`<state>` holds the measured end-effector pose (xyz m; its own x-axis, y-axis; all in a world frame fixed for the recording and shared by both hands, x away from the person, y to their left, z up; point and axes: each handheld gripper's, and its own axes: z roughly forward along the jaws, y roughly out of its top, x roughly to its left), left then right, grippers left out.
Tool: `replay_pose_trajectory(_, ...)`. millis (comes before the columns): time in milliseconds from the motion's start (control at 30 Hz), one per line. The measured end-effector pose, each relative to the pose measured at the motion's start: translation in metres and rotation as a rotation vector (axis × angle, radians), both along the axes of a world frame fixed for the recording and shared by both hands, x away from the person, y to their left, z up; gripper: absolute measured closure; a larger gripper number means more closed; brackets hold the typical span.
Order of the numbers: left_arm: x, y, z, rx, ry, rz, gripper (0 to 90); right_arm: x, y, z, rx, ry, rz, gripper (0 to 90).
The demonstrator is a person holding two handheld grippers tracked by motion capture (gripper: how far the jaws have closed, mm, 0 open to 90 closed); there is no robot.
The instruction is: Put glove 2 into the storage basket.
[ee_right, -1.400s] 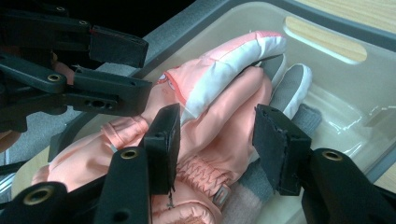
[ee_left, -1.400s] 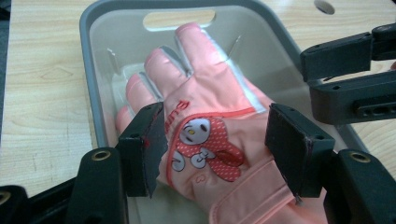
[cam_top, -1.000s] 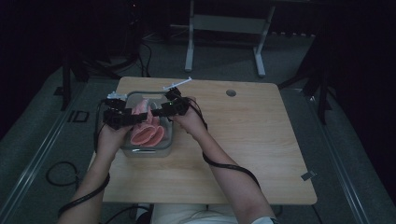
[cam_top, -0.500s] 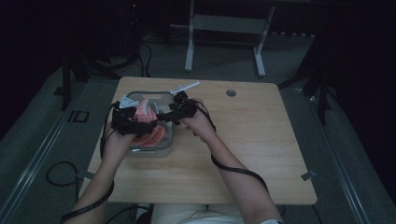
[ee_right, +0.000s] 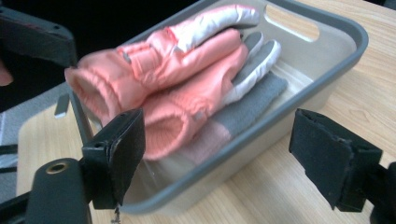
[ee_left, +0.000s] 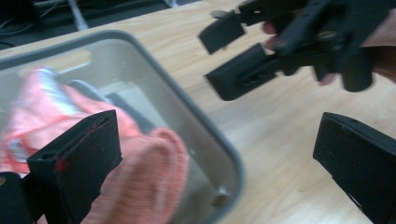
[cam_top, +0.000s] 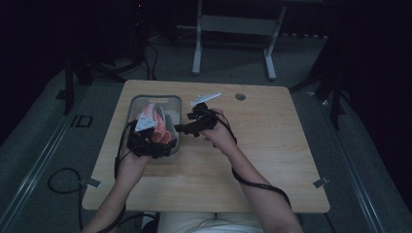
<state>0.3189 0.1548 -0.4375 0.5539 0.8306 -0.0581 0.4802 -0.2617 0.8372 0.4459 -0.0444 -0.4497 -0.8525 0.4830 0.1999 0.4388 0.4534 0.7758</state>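
Wooden table (cam_top: 272, 160), pink gloves (ee_right: 187, 84) in grey tub (ee_right: 327, 70), both grippers' fingers just spread, empty, beside it.

Inside the grey tray (ee_right: 346, 55) lie salmon-pink gloves (ee_right: 187, 79) with white panels and grey fingertips and palms. Beside the tray, the table (cam_top: 272, 145) is pale wood grain. Both grippers seen near the tray have black jaws.

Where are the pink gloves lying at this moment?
In the high view, the pink gloves lie inside the grey bin on the table's left half, between both open grippers.
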Motion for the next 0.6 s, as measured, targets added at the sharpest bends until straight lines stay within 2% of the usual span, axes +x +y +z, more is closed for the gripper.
replay_pose_trajectory(133,-0.012,-0.010,-0.004,0.003,-0.029,-0.008,0.5,-0.008,-0.007,-0.007,-0.011,-0.008,0.001,18.0)
replay_pose_trajectory(267,-0.022,-0.016,-0.009,-0.017,-0.034,-0.024,0.6,-0.015,-0.015,-0.014,-0.007,-0.015,-0.005,17.9)
replay_pose_trajectory(400,-0.032,-0.021,-0.015,-0.026,-0.040,-0.034,0.6,-0.018,-0.022,-0.024,-0.016,-0.036,-0.037,18.0)
replay_pose_trajectory(467,-0.038,-0.025,-0.021,-0.022,-0.040,-0.046,0.6,-0.020,-0.024,-0.032,-0.022,-0.039,-0.054,20.3)
replay_pose_trajectory(533,-0.042,-0.030,-0.028,-0.004,-0.027,-0.054,0.6,-0.022,-0.024,-0.041,-0.027,-0.016,-0.066,20.4)
replay_pose_trajectory(600,-0.046,-0.034,-0.036,0.008,-0.011,-0.068,0.5,-0.025,-0.023,-0.051,-0.048,-0.047,-0.085,17.9)
